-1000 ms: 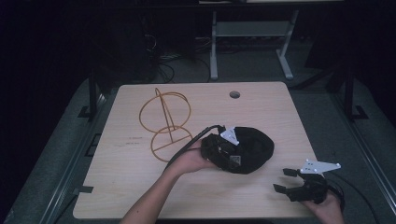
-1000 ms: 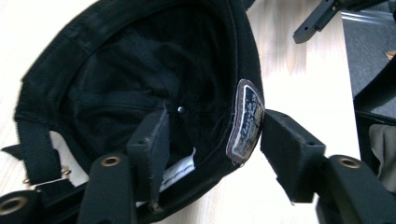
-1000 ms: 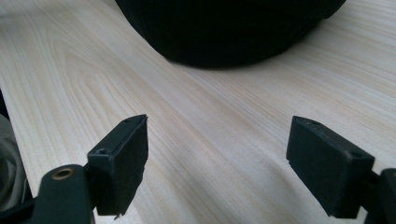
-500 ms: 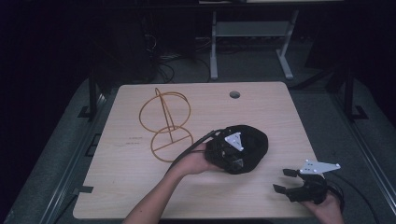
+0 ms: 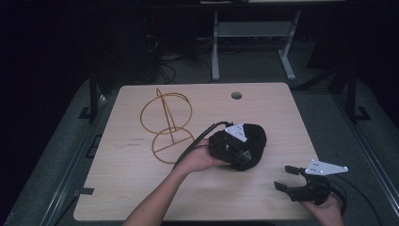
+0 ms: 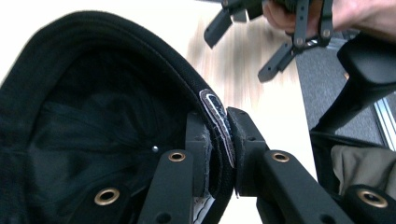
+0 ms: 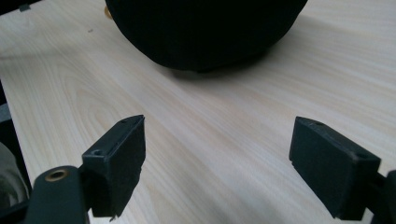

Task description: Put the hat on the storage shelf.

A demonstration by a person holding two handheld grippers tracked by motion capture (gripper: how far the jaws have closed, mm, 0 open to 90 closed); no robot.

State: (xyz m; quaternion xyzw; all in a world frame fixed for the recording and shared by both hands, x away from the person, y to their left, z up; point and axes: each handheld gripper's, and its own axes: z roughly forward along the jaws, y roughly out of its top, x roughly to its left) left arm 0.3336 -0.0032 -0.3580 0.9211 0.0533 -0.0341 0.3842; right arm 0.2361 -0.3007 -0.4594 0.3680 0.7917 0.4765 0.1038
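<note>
Jaws of our left gripper [image 6: 219, 154] have just been closing and now pinch the cap [image 5: 251, 141] by its rim at mid-counter [image 5: 263, 108]. Our right gripper [image 5: 284, 179], jaws wide and empty, waits near the front right corner, cap ahead of it.

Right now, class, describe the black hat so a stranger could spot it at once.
Start at the pale wooden table. Right of the gold wire stand, near the middle, sits the black hat. It is the one soft, dark, rounded thing there, and the left hand-held gripper pinches its rim.
</note>
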